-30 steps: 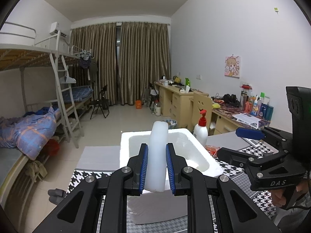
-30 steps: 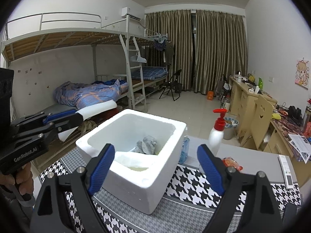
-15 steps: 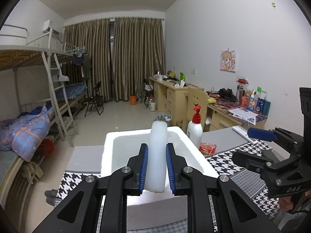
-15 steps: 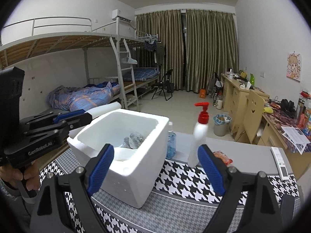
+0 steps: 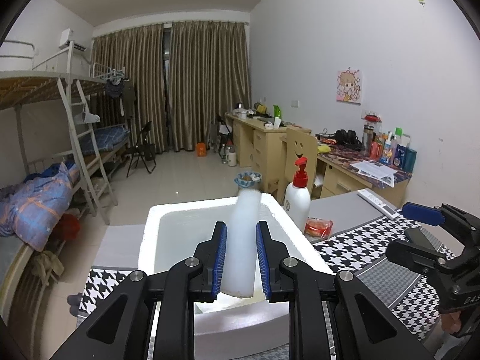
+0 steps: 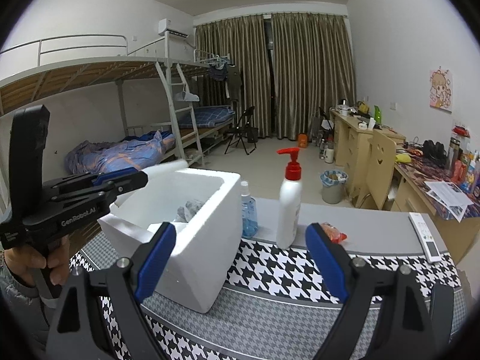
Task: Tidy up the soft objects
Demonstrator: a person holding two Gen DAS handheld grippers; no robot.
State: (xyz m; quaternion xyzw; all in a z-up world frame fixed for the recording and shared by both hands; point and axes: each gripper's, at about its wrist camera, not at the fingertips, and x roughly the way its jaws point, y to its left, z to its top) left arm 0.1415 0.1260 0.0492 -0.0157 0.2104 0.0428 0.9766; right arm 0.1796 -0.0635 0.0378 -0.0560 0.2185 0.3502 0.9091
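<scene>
Over the open foam box (image 5: 271,210), the left gripper (image 5: 240,259) holds a white foam piece (image 5: 241,240) upright between its blue pads. The jaws are opening: the right pad already shows a sliver of gap, while the left pad still looks to touch the piece, so the grip reads as a release in progress. The piece hangs above the box cavity, its lower end near the front rim.

Handling, by judgement: the piece looks very light, soft and compressible, with a matte, slightly translucent surface and rounded ends. It should not slip readily on ribbed pads, but a hard pinch would dent it. The middle of its length, across the thin faces, is the sound place to grip.

The box is thick-walled white polystyrene, square-cornered, grainy in finish and easily chipped at the rim. A grey crumpled soft item (image 6: 190,207) lies inside it.

The right gripper (image 6: 241,259) stands spread wide and empty over the houndstooth cloth (image 6: 288,276), a flat woven-looking cover on the grey table (image 6: 369,228).

Beside the box stand a smooth white pump bottle (image 6: 288,210) with a red head and a clear blue spray bottle (image 6: 249,216). A red crinkly packet (image 6: 333,232) and a white remote (image 6: 426,237) lie further along.
</scene>
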